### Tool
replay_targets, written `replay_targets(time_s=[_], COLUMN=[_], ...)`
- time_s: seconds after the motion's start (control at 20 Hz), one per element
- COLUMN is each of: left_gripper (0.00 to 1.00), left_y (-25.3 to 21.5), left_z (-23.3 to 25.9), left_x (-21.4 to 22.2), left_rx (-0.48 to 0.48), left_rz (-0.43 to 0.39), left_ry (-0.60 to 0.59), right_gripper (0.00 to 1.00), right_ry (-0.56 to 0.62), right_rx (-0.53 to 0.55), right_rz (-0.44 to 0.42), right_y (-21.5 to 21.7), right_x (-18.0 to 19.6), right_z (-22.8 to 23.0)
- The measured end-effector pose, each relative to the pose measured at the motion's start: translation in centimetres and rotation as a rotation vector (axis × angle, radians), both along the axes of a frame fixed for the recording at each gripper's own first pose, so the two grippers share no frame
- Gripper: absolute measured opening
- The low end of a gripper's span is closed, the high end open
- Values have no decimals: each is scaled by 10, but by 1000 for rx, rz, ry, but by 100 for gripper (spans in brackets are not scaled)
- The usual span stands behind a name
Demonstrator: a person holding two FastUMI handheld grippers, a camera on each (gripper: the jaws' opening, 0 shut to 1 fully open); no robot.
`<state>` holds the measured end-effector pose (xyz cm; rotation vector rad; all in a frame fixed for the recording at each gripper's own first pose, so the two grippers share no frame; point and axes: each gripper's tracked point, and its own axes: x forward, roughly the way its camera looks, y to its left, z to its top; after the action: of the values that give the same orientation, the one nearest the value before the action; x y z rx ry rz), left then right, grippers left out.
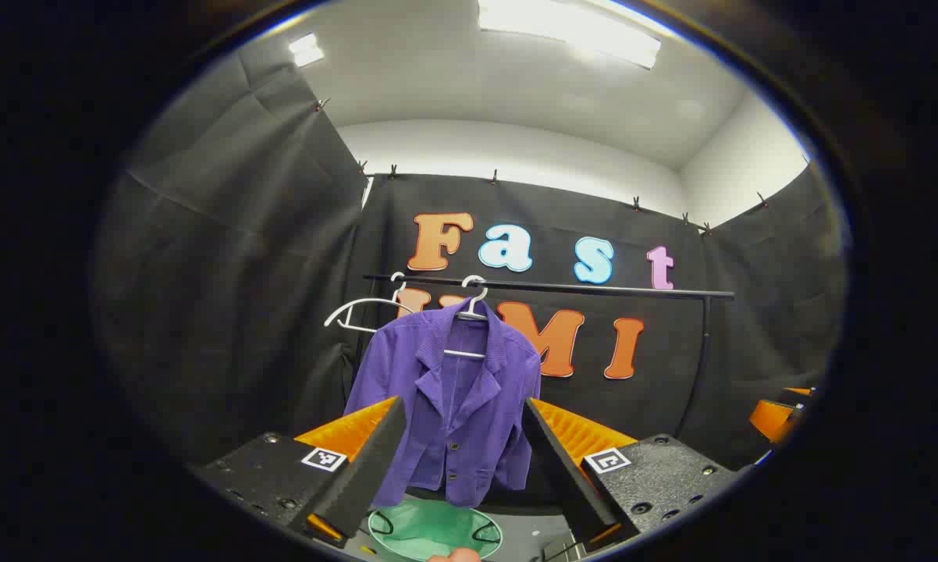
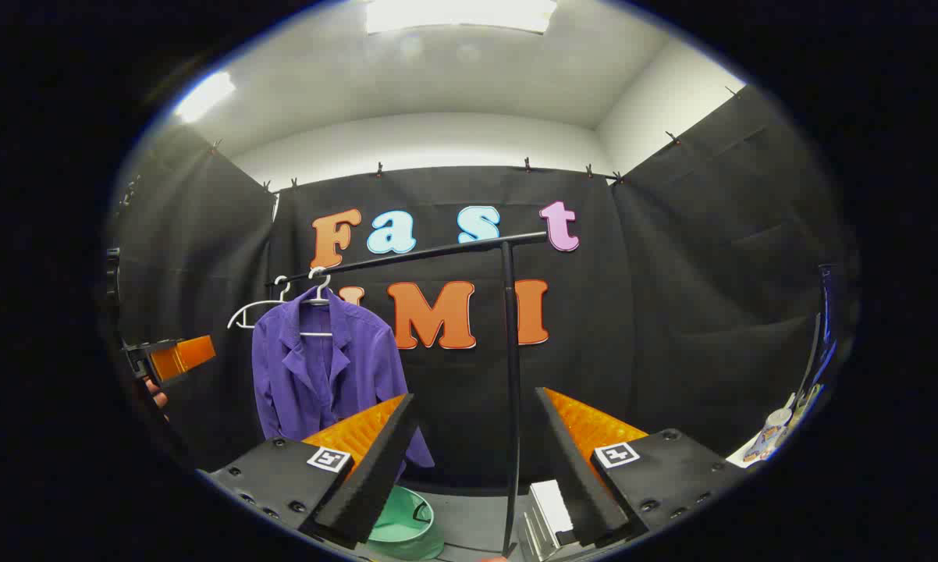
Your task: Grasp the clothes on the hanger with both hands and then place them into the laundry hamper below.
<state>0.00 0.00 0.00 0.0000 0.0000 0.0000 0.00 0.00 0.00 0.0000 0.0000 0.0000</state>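
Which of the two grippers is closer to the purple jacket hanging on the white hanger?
Left, I'd judge. The left gripper faces the purple jacket squarely, its open fingers framing it. The right gripper points past it, the jacket smaller and off to its left.

A black clothes rail [image 1: 563, 288] runs across the booth on a black upright post [image 2: 510, 375]. Near the rail's left end hangs an empty white hanger [image 1: 357, 310]. Ceiling lights [image 1: 569, 29] glow well above the rail. To the right of the post's foot stands a small white box [image 2: 550, 504] on the grey floor [image 2: 469, 521].
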Motion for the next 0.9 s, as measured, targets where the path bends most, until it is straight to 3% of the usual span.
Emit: replay_targets(time_s=[0.05, 0.2, 0.25, 0.3, 0.35, 0.4, 0.45, 0.55, 0.6, 0.75, 0.9], left_gripper=[96, 93, 99, 96, 96, 93, 93, 93, 96, 96, 92], left_y=[-5, -21, -21, -22, -23, -25, -24, -22, -21, -15, -10], left_z=[-2, -7, -7, -7, -8, -9, -11, -13, -14, -15, -17], left_x=[0, 9, 10, 14, 15, 18, 19, 21, 22, 22, 19], left_rx=[-4, -2, 0, -2, -6, -11, -12, -11, -9, 2, 4], left_rz=[-20, -47, -49, -50, -57, -62, -59, -52, -49, -28, -12], left_ry=[0, -2, -7, -10, -13, -17, -16, -13, -13, -16, -9], right_gripper=[94, 98, 94, 100, 94, 94, 98, 94, 99, 100, 94], right_ry=[-11, -2, 1, 8, 17, 22, 22, 20, 22, 22, 15], right_rx=[10, 23, 27, 28, 26, 23, 22, 19, 17, 9, 9], right_rz=[-3, -34, -38, -41, -42, -47, -53, -52, -46, -29, -14], right_y=[-1, -8, -8, -9, -10, -12, -14, -14, -12, -10, -6], right_x=[0, 4, 5, 6, 6, 5, 5, 7, 7, 7, 6], right_z=[1, -10, -10, -13, -16, -18, -19, -17, -17, -16, -15])
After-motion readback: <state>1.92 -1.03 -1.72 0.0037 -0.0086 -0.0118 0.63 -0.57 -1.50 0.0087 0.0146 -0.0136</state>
